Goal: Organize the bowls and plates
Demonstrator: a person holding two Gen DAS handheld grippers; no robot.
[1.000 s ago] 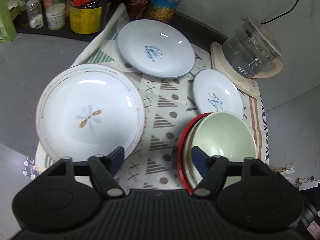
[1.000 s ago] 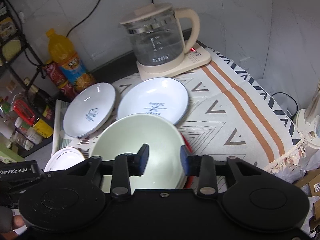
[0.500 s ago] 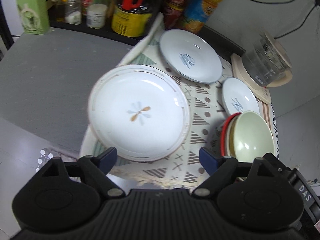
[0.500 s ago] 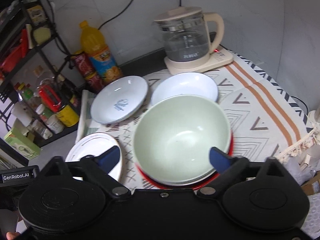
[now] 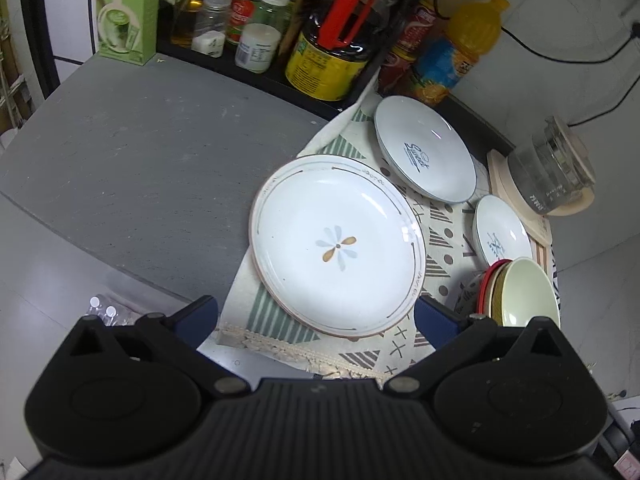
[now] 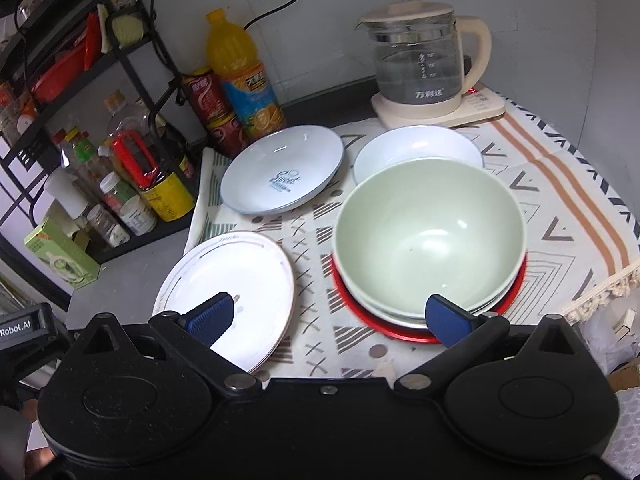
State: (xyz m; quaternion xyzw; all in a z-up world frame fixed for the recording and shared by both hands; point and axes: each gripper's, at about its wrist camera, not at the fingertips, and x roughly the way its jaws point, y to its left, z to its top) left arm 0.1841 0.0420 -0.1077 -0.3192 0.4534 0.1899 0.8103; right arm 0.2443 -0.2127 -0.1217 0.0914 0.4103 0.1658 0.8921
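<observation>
A large white plate with a flower mark (image 5: 338, 246) lies on the patterned cloth, also in the right wrist view (image 6: 228, 280). A pale blue plate with "Sweet" lettering (image 5: 426, 148) (image 6: 282, 174) lies behind it, and a smaller white dish (image 5: 502, 232) (image 6: 416, 150) to its right. A green bowl (image 5: 528, 294) (image 6: 430, 232) tops a stack on a red plate (image 6: 516, 300). My left gripper (image 5: 316, 316) is open and empty just before the flower plate. My right gripper (image 6: 328, 316) is open and empty, between the flower plate and the bowl stack.
A glass kettle on a cream base (image 6: 424, 68) stands at the back right. Bottles, cans and jars (image 5: 328, 44) line a rack at the back left. A green box (image 5: 126, 12) stands on the grey counter (image 5: 120, 152). The cloth's fringe (image 5: 304, 354) hangs at the front.
Both grippers have pulled back and up from the dishes and opened wide. The right gripper was nearly shut over the green bowl a second ago and is now clear of it.
</observation>
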